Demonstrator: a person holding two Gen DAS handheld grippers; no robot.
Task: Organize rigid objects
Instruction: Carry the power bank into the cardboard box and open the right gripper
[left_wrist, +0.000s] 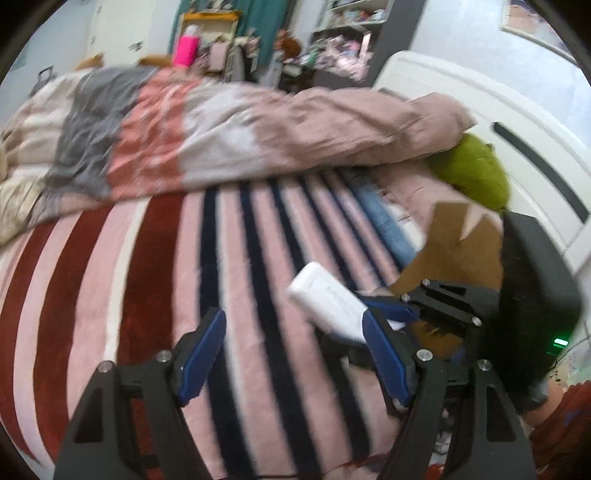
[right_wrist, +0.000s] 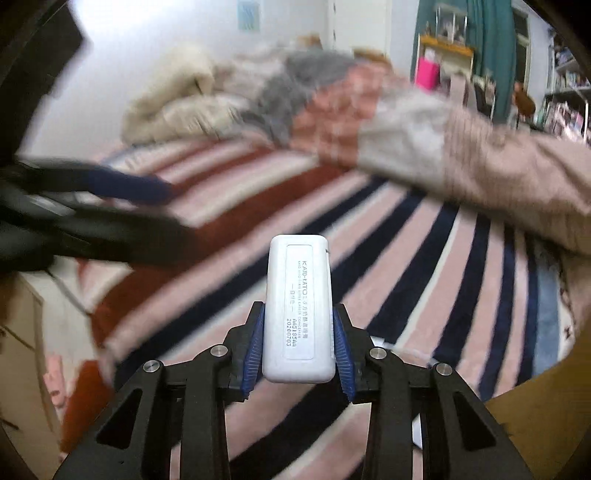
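From the left wrist, the left gripper (left_wrist: 295, 354) hangs with jaws apart and empty over the striped blanket (left_wrist: 147, 277). From the right wrist, the right gripper (right_wrist: 300, 350) is clamped on a white case (right_wrist: 299, 310) — lifted clear above the bed.

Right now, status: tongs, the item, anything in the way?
Right tongs shut on white case, lifted off striped bed. Left tongs open, empty. Cardboard box close right of the case; quilt heaped beyond.
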